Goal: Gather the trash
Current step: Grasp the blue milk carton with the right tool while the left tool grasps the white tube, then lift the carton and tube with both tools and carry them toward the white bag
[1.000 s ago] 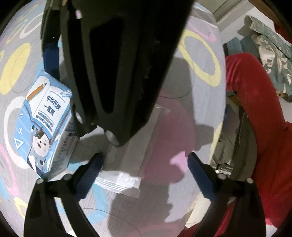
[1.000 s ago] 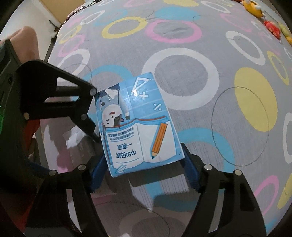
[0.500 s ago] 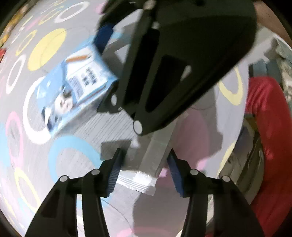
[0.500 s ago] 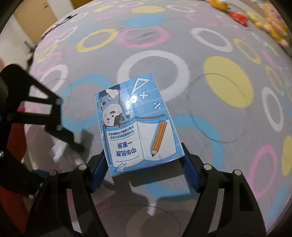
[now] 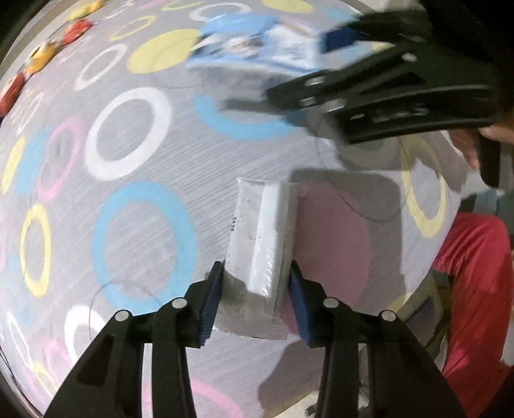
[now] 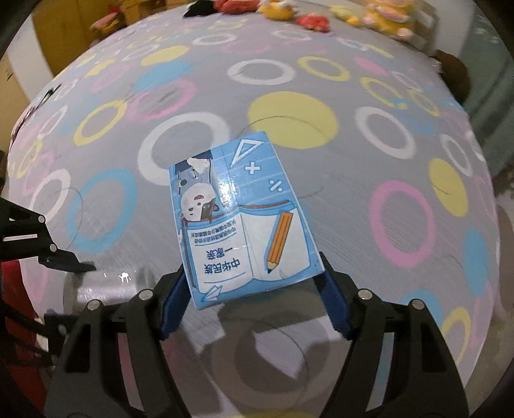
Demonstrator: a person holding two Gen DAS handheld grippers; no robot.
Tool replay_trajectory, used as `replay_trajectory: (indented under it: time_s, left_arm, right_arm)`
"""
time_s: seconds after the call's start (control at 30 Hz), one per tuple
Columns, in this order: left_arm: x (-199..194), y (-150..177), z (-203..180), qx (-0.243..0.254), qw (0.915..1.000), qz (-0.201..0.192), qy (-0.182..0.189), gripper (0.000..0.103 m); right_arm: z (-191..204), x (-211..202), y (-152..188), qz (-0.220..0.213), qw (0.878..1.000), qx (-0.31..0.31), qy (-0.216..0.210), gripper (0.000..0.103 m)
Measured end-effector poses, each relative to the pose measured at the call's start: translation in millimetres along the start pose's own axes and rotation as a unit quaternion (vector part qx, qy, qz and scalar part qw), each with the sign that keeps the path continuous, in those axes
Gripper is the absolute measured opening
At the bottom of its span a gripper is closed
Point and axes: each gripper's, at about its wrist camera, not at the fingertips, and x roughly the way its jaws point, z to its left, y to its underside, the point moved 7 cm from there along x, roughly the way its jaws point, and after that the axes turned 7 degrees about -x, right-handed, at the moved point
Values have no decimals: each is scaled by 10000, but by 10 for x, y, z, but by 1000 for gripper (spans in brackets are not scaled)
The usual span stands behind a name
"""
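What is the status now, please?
Left gripper shut on clear plastic wrapper. Right gripper shut on blue carton. Nothing in the way on the tablecloth.

Ring-patterned grey cloth [image 6: 289,80], toys [image 6: 382,16] (far edge)

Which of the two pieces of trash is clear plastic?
The wrapper in the left gripper: see-through and plain. The carton in the right gripper is blue printed cardboard.

Carton [image 6: 241,222] between right gripper's fingers [image 6: 334,304]; wrapper [image 5: 260,254] between left gripper's fingers [image 5: 210,302].
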Motion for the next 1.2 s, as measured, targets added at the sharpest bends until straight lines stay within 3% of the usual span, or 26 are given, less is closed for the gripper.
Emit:
replay_trajectory:
  time_s: [0.33,0.43,0.63,0.83,1.2]
  left_arm:
    - [-117,125,268,-1045,9943,-192,94,38]
    - [-223,6,513,-1264,9916,-246,92,37]
    - [-367,90,553,-1632,9858,-394,82,36]
    - [-617,215,645,-1769,9822,-624,85,36]
    - [-994,448,302,-1668,9814,-945,-24,36]
  right_arm:
    - [-64,-395,290,-301,9968,648,365,70]
    - [-18,-450,330,-333,9963,720,343,70]
    - [102,-530,396,-385,9955,825,270,70]
    - [206,-636,426,-455,9951,830,273,70]
    - [463,-1114,542,-667,9939,804,346,70]
